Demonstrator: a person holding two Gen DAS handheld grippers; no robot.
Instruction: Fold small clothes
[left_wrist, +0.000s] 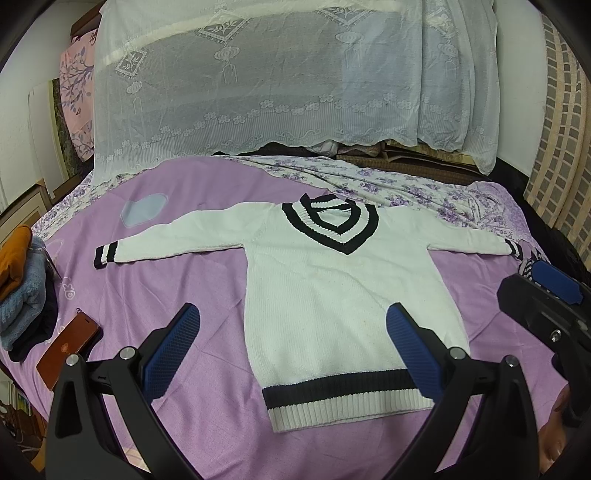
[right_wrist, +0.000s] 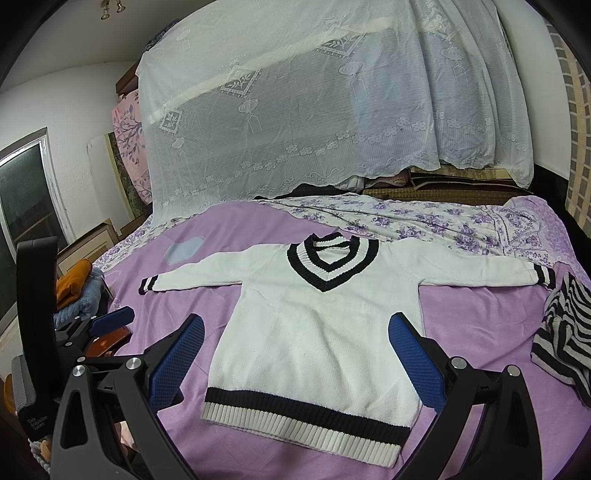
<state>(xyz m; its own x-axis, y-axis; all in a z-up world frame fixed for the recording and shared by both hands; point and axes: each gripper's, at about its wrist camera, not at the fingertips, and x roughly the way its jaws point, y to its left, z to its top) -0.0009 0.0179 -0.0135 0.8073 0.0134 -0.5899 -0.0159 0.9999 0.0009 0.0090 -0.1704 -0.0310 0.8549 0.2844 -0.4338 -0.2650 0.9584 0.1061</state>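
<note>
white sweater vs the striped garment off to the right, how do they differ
The white sweater lies spread flat with both sleeves stretched out; the striped garment sits crumpled in a heap. The white sweater is plain white with black bands only at the collar, cuffs and hem; the striped garment is black-and-white stripes all over. The white sweater lies mid-bed, the striped garment near the right edge, by the right cuff. Both rest on the purple bedspread, unfolded.

I count one white V-neck sweater (left_wrist: 347, 295), one striped garment (right_wrist: 565, 339), one brown phone case (left_wrist: 68, 349), and my two grippers (left_wrist: 291, 332) (right_wrist: 295, 336), both spread wide.
</note>
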